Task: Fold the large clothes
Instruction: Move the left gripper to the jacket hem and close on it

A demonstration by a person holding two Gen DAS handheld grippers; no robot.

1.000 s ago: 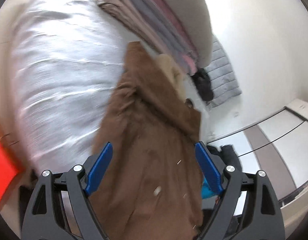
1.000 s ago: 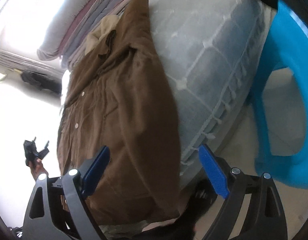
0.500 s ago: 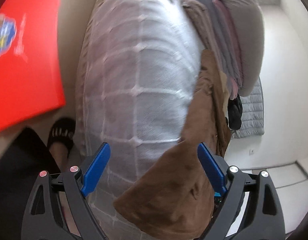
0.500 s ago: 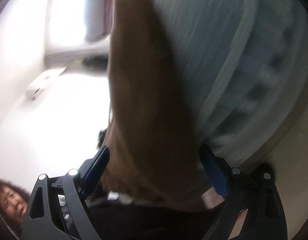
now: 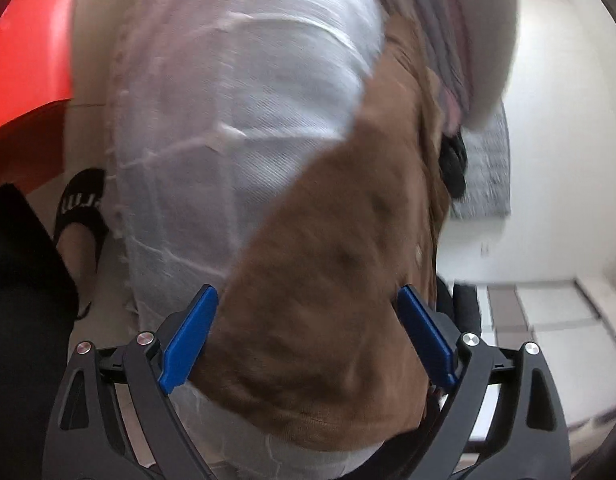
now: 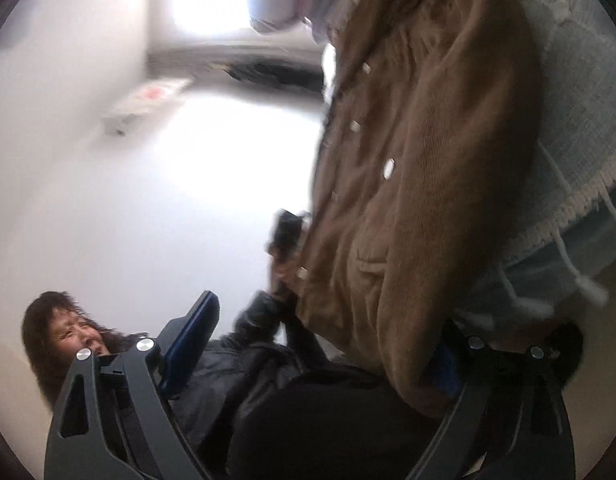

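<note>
A large brown button-up coat (image 5: 347, 280) lies along the edge of a bed with a pale grey quilted cover (image 5: 236, 112). In the left wrist view its lower part fills the space between the blue pads of my left gripper (image 5: 308, 340), whose jaws stand wide apart. In the right wrist view the coat (image 6: 419, 168) shows its white buttons and a pocket flap, and its hem drapes over the right pad. My right gripper (image 6: 327, 344) is also wide open, at the coat's lower corner. The frames are blurred.
A pile of folded grey and pink clothes (image 5: 459, 32) lies at the far end of the bed. A red object (image 5: 24, 60) stands at the left. The person's foot in a black slipper (image 5: 82, 208) is beside the bed. The person's face and dark jacket (image 6: 244, 360) show low in the right view.
Both cameras have swung and rolled sharply. The left gripper has moved down to the coat's hem. The right view has turned from the bed and blue stool toward the wall and the person.
</note>
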